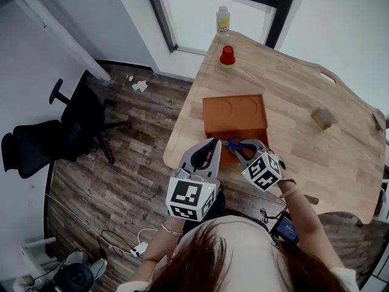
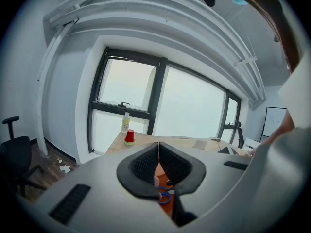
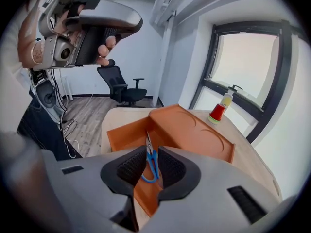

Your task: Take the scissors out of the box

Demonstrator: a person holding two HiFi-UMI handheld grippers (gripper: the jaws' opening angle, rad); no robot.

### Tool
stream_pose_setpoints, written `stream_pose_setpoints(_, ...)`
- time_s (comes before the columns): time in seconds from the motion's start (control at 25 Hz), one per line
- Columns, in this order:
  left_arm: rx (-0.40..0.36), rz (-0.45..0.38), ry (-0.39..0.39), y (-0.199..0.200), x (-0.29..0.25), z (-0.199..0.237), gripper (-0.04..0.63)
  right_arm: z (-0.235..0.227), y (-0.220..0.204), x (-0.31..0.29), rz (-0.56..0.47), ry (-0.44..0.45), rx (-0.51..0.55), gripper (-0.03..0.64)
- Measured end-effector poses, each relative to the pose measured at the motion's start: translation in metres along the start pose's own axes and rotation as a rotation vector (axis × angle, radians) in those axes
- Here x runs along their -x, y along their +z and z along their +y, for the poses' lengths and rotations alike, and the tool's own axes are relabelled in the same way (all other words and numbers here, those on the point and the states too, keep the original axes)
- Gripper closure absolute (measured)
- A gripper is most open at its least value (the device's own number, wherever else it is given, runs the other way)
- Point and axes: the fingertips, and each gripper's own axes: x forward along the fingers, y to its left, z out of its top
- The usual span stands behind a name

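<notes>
The scissors [image 3: 149,158] are seen lying in the open near compartment of the orange box [image 3: 189,125], which stands at the near edge of the worktop [image 1: 304,157]. Their long axis runs almost straight away from the right hand-held gripper [image 3: 151,152]: the blue handles are turned toward it and the blades point toward the raised part of the box. This gripper is tilted down over the compartment with its jaws held apart, and the handles are framed between the pads; no firm pinch can be made out, so the scissors are judged to be resting in the box, not yet gripped. The right hand is clearly the nearer. The left hand-held gripper [image 2: 158,145] is held just beside it at the box's near left corner, its jaws closed tip to tip on nothing. The compartment's walls flank the scissors closely, so a straight lift is judged to be called for. A red cup [image 1: 227,56], a bottle [image 1: 223,20] and a small block [image 1: 323,118] are set well apart from the box.
</notes>
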Motion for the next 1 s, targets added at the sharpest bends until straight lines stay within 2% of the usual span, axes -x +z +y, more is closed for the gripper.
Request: stream_pose_setpoints(1.0, 0.016, 0.053, -0.023, -0.019, -0.019, 0.024, 0.575, -0.001, -0.042, -0.058, 0.228, 0.147, 0.044, 0.483)
